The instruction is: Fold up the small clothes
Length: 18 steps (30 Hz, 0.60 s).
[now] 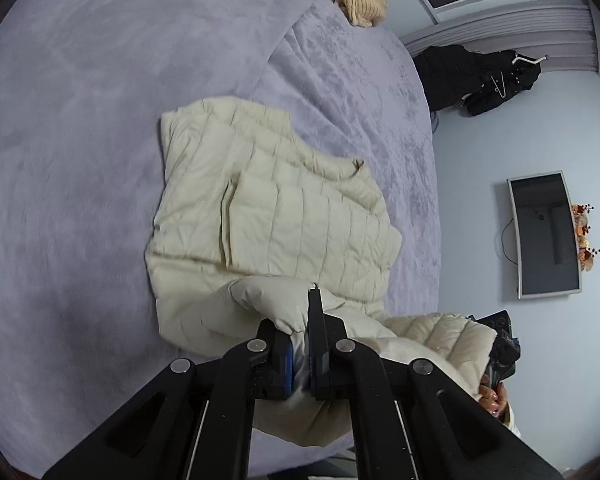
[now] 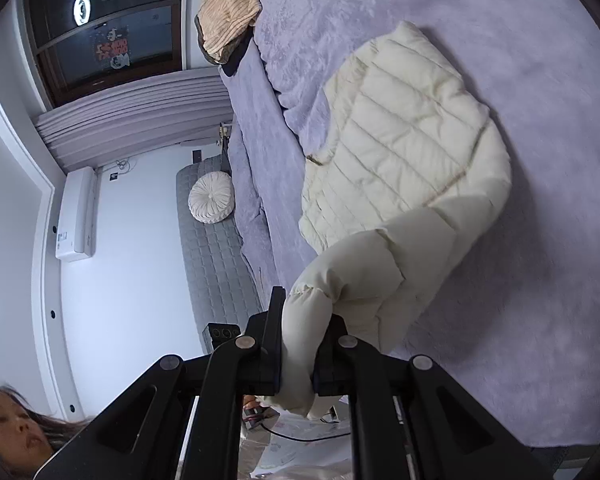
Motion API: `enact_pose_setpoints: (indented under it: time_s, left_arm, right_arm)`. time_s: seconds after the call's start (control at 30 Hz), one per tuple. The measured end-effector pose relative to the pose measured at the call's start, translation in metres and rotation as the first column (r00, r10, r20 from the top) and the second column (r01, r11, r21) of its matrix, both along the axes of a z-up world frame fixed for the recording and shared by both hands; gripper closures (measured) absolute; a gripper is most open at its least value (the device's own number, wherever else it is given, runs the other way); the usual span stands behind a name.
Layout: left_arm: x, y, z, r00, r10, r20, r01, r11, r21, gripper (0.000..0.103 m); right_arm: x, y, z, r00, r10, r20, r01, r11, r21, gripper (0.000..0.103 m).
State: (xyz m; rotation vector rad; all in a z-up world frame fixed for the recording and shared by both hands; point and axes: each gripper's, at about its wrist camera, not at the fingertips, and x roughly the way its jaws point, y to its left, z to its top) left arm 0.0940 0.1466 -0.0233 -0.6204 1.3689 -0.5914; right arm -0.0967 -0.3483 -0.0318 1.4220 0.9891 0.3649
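Observation:
A cream quilted puffer jacket [image 1: 276, 208] lies on a lavender bed cover [image 1: 80, 120]. My left gripper [image 1: 300, 336] is shut on one edge of the jacket, which is lifted off the bed between its black fingers. In the right wrist view the same jacket [image 2: 412, 148] lies on the bed, and my right gripper [image 2: 300, 344] is shut on a puffy part of it, raised above the cover. The other gripper and a hand [image 1: 496, 396] show at the lower right of the left wrist view, with jacket fabric stretched between the two grips.
A tan knitted garment [image 2: 230, 8] lies at the far end of the bed. Beside the bed runs a grey quilted bench [image 2: 216, 248] with a round white cushion [image 2: 211, 202]. A wall screen [image 1: 544, 236] and dark clothes [image 1: 476, 76] hang opposite. A person's head [image 2: 16, 428] is at lower left.

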Motion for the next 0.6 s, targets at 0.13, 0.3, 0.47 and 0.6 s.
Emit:
enact_pose_setpoints:
  time_s: [0.13, 0.3, 0.47, 0.6]
  left_arm:
    - [0.054, -0.023, -0.019, 0.996, 0.094, 0.002, -0.094, 0.994, 0.053, 0.097]
    - [0.112, -0.044, -0.059, 0.990, 0.134, 0.038, -0.139, 0.959, 0.246, 0.097]
    - [0.139, -0.060, -0.090, 0.992, 0.117, 0.050, -0.127, 0.931, 0.342, 0.097]
    - [0.143, -0.053, -0.091, 0.992, 0.127, 0.012, -0.124, 0.933, 0.338, 0.096]
  right_arm:
    - [0.067, -0.026, -0.013, 0.999, -0.007, -0.050, 0.005, 1.000, -0.023, 0.092]
    - [0.134, -0.061, -0.056, 0.986, -0.072, -0.150, 0.063, 0.996, -0.064, 0.092]
    - [0.170, -0.074, -0.104, 0.971, -0.103, -0.215, 0.089, 0.993, -0.078, 0.092]
    - [0.185, -0.074, -0.121, 0.965, -0.104, -0.239, 0.084, 0.992, -0.093, 0.092]
